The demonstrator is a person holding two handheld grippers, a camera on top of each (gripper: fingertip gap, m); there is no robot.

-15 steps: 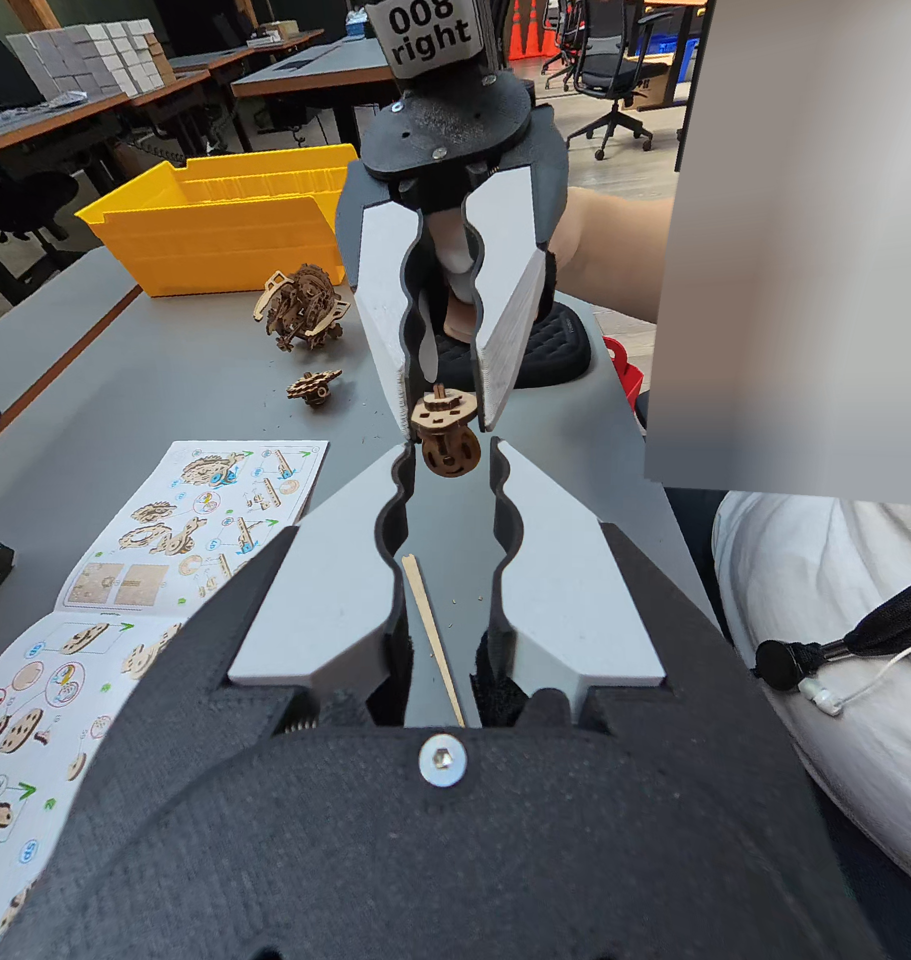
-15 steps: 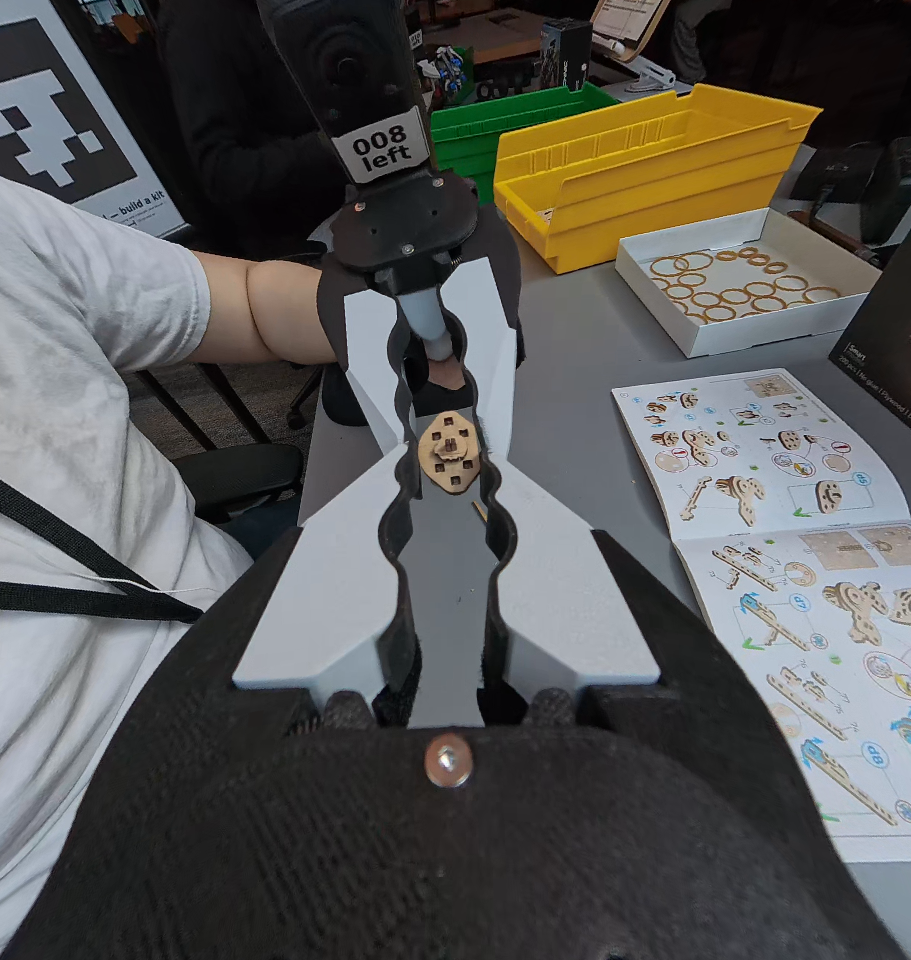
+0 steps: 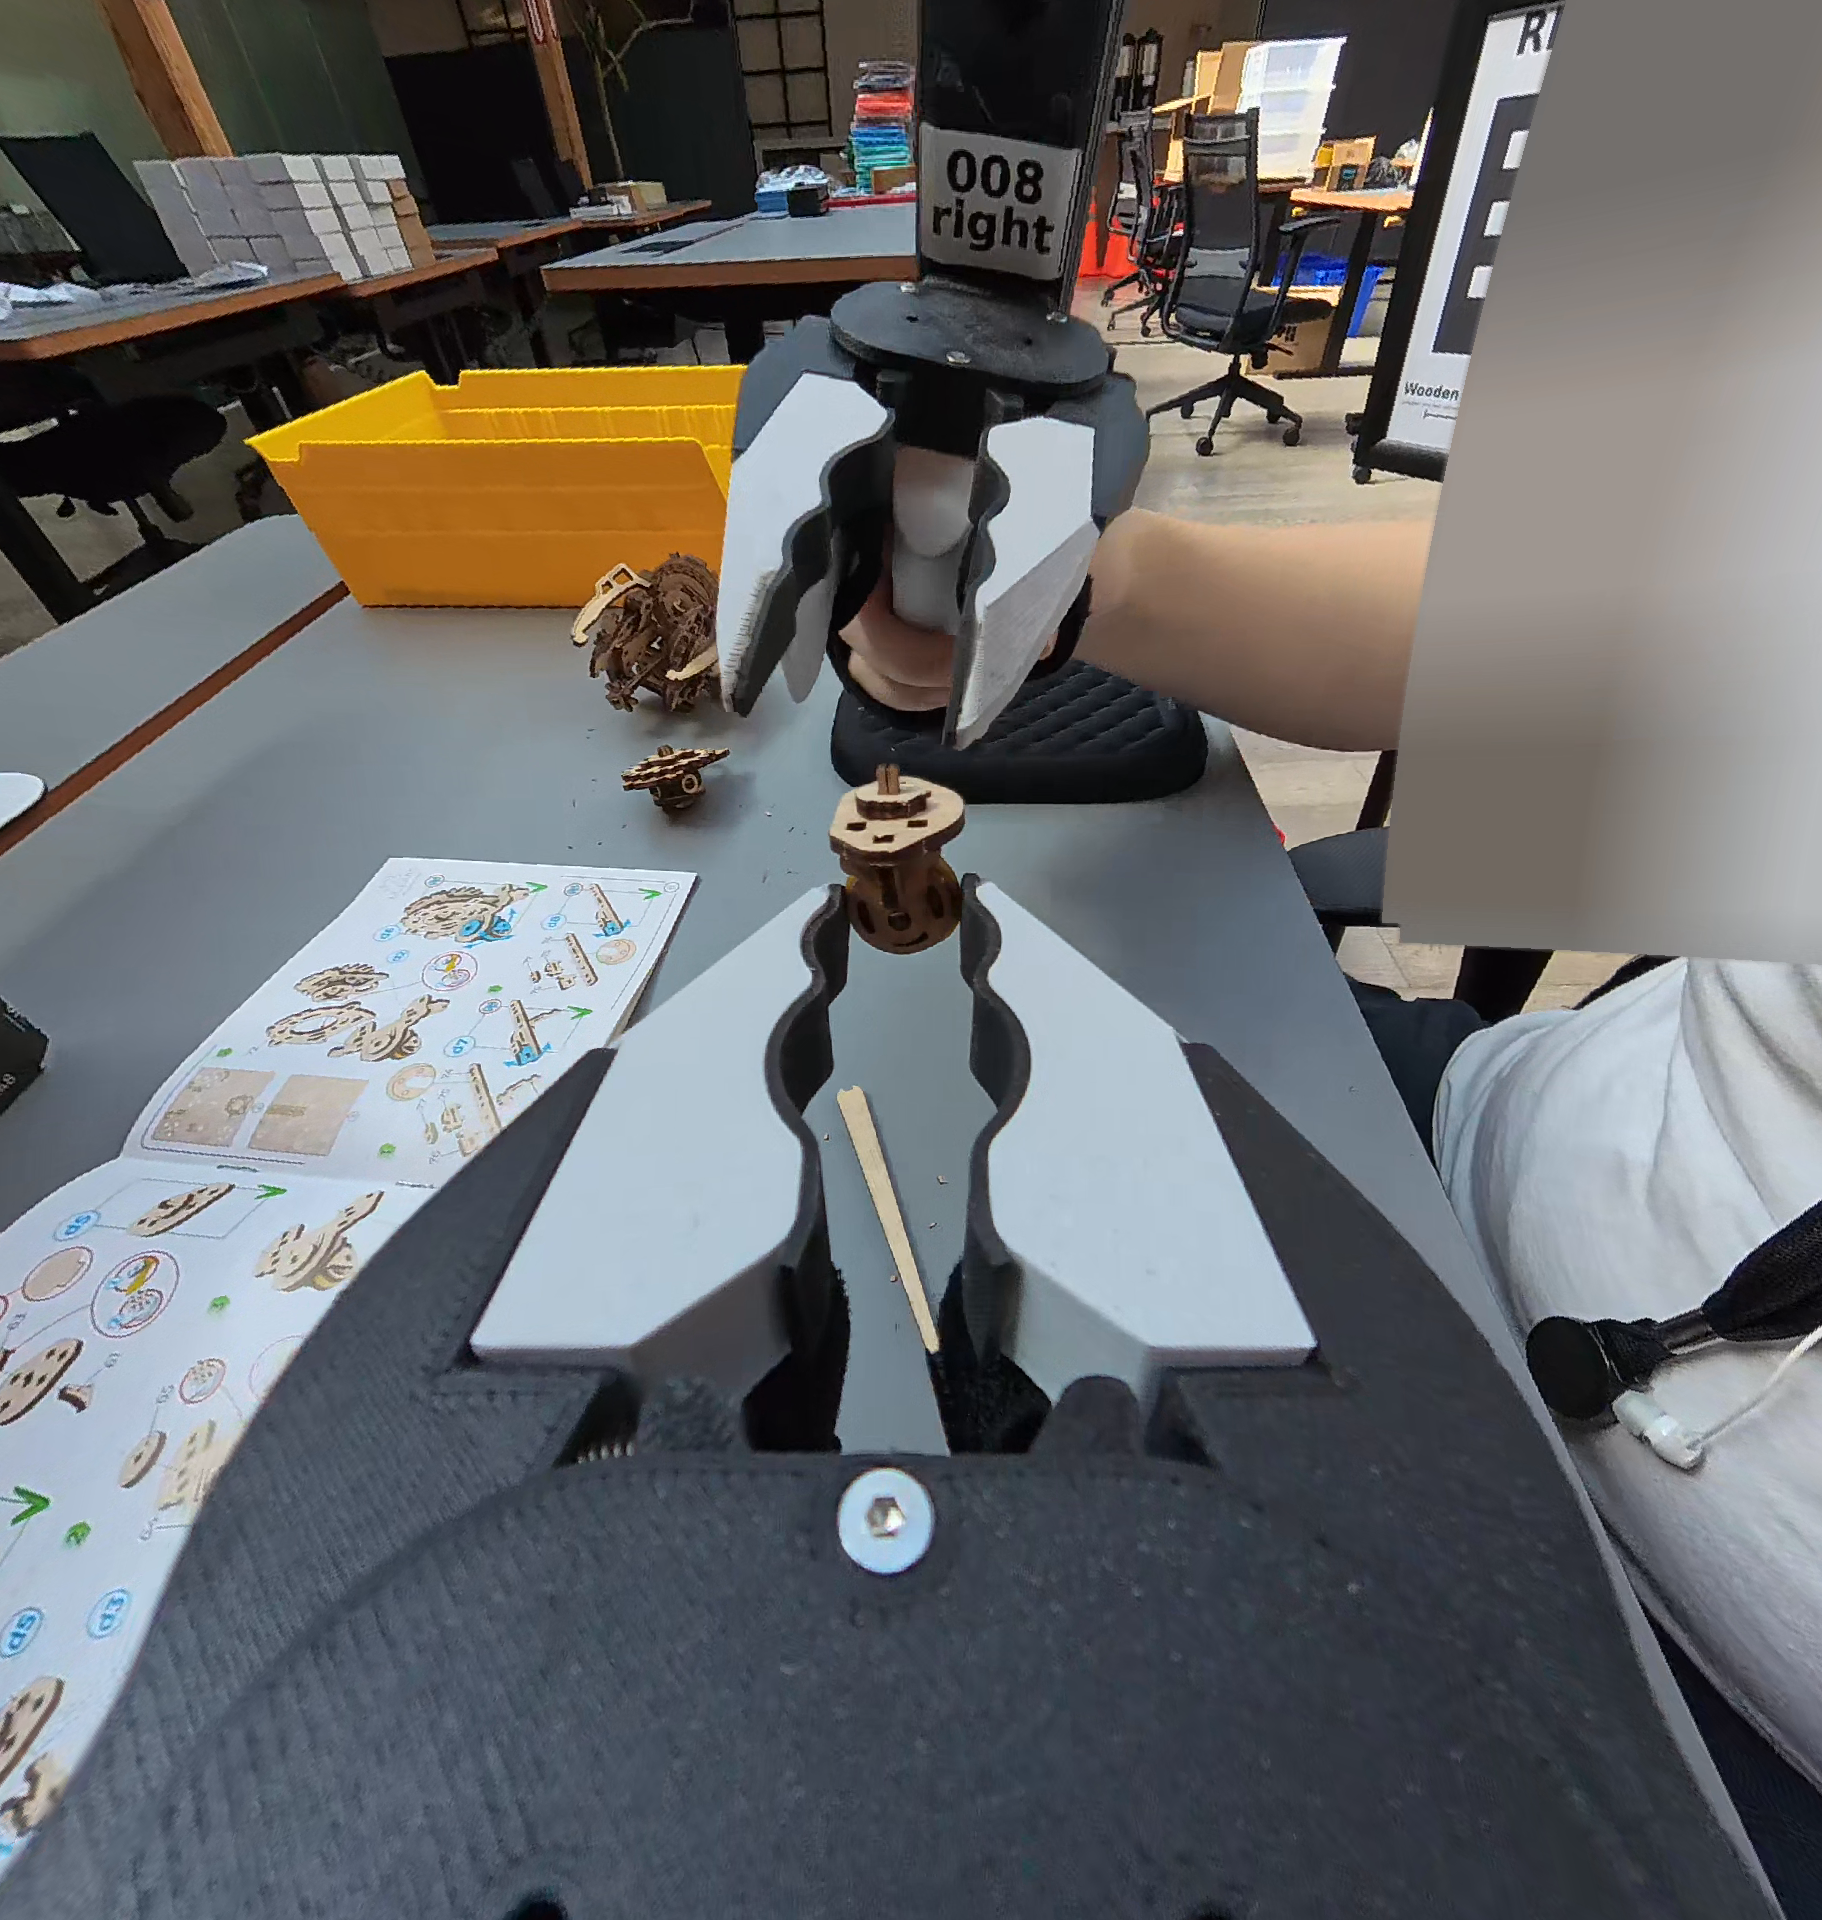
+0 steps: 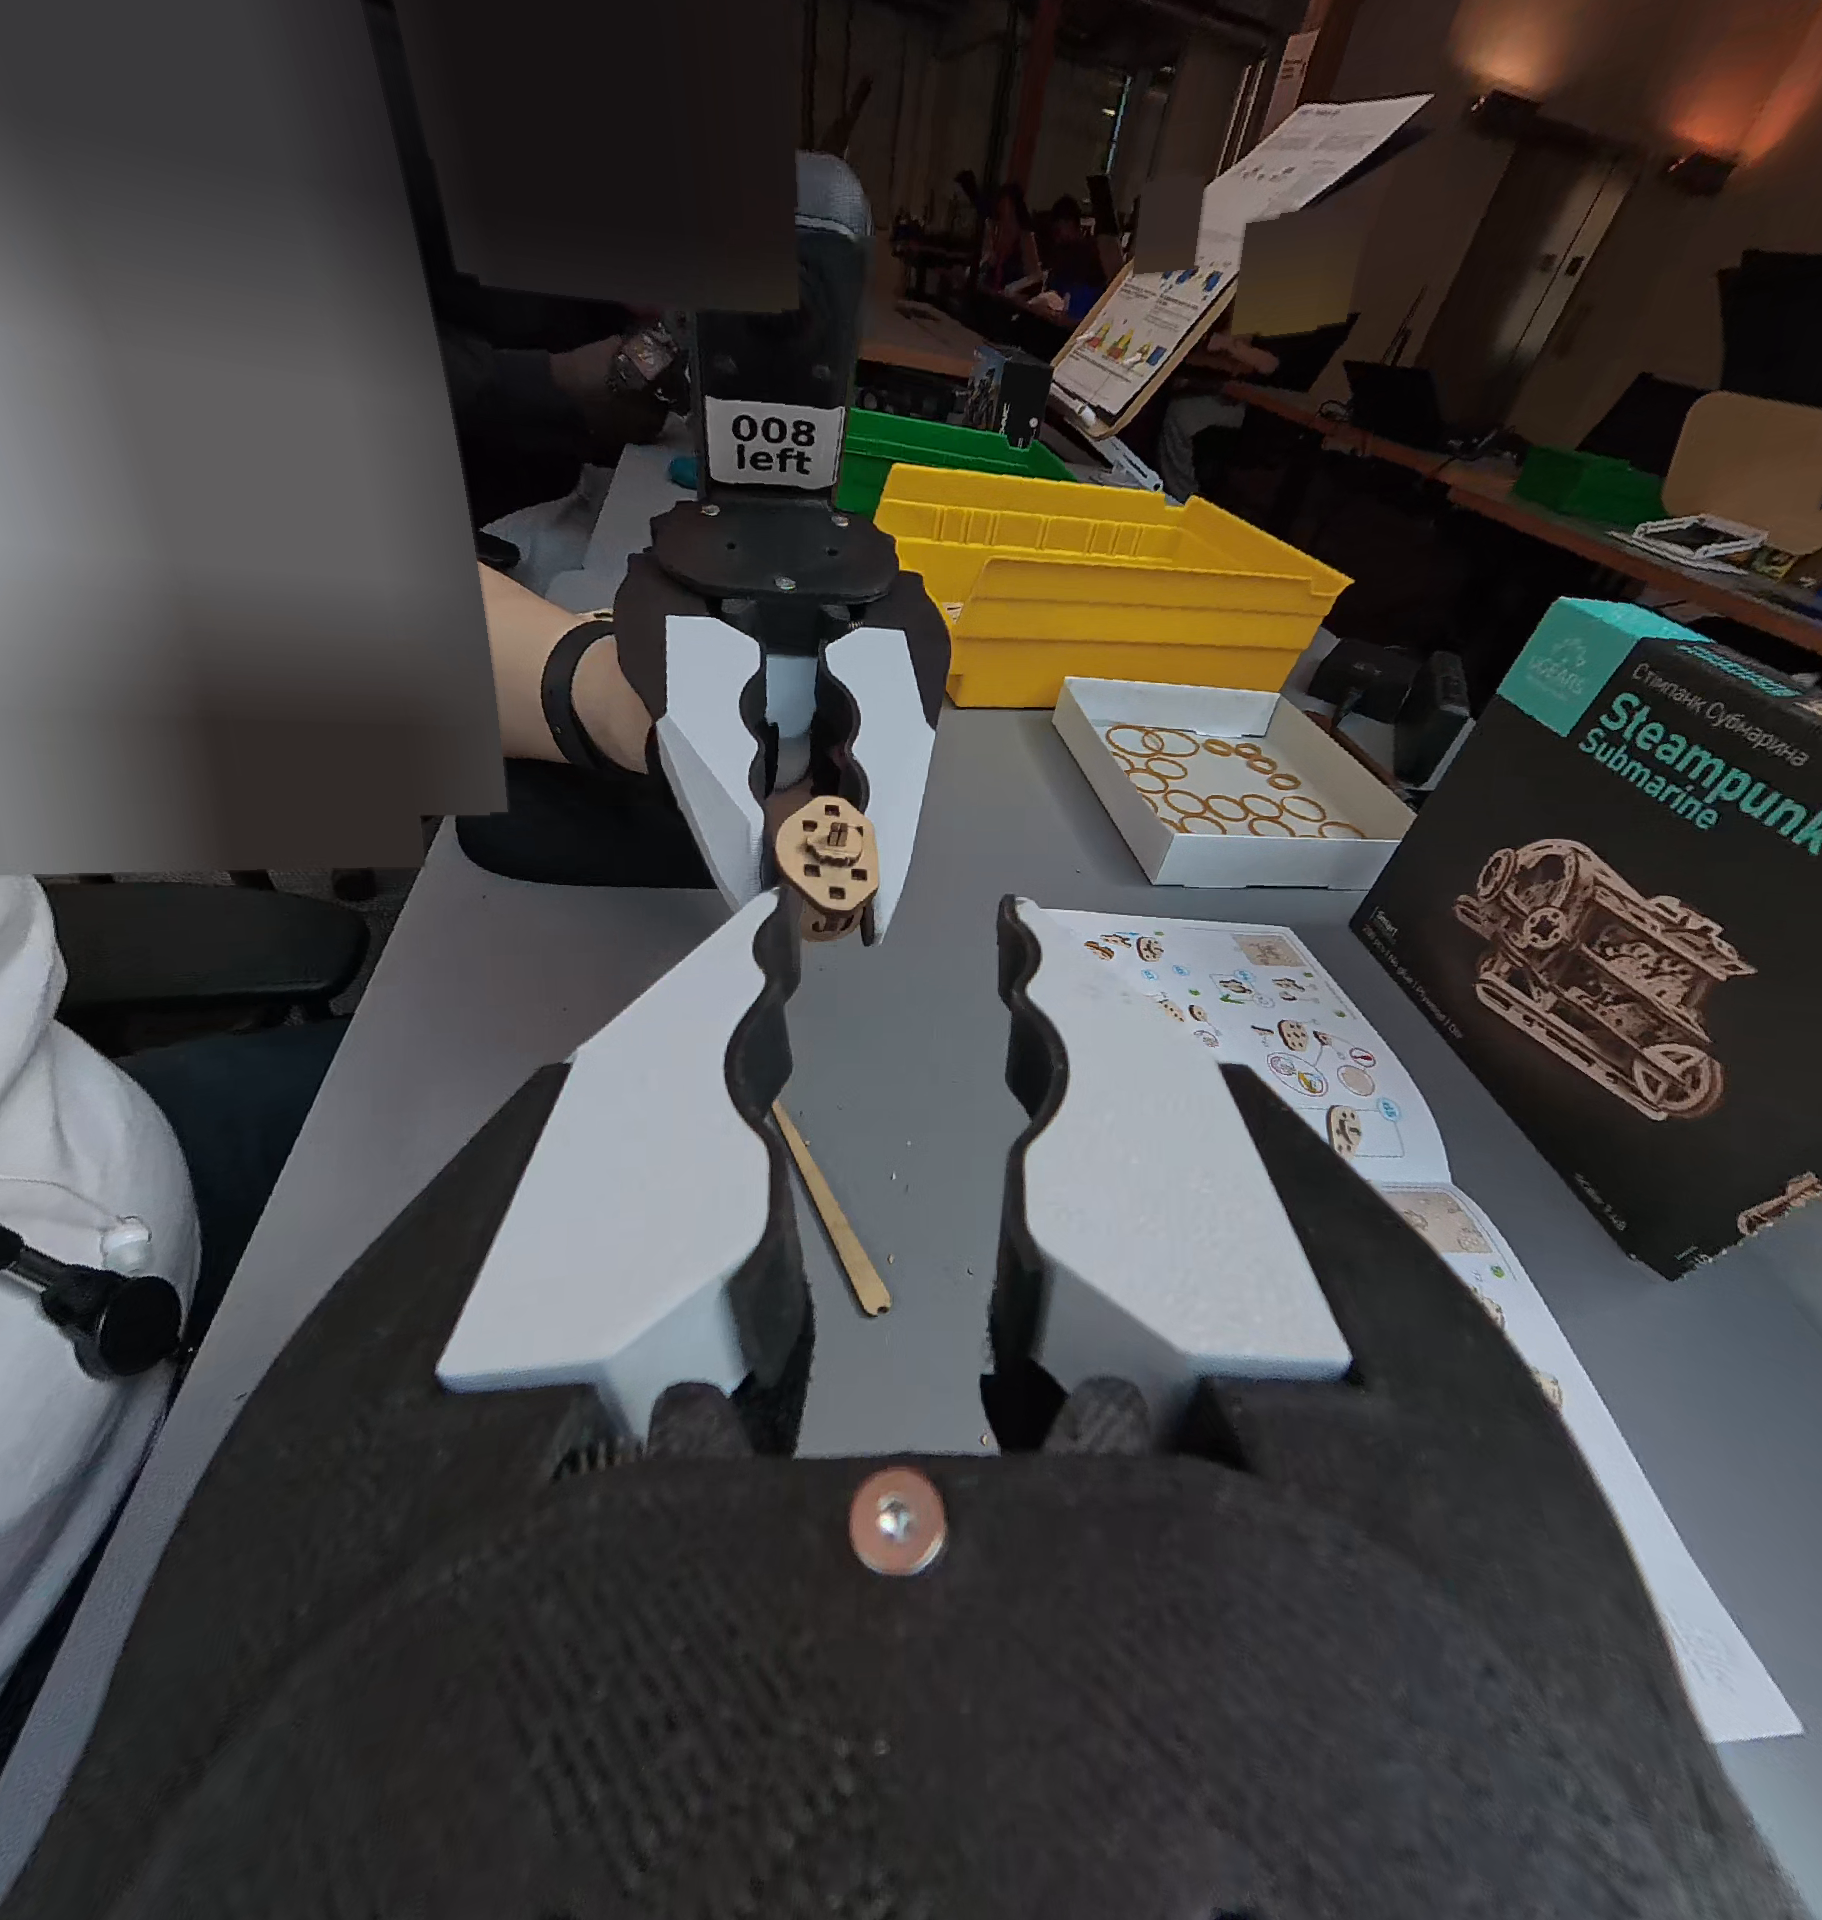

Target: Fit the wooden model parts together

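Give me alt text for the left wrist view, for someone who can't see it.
The left gripper pinches a small wooden assembly at its fingertips above a grey table, while the right gripper hangs open just beyond it. An instruction sheet and a thin wooden stick lie on the table.

My own left finger (image 3: pixel 741 1060) hides the near edge of the instruction booklet (image 3: pixel 491 997). The thin wooden stick (image 3: pixel 886 1216) runs out of sight behind my right finger's base. The right gripper (image 3: pixel 845 717) covers part of the large wooden assembly (image 3: pixel 652 634) beyond it.
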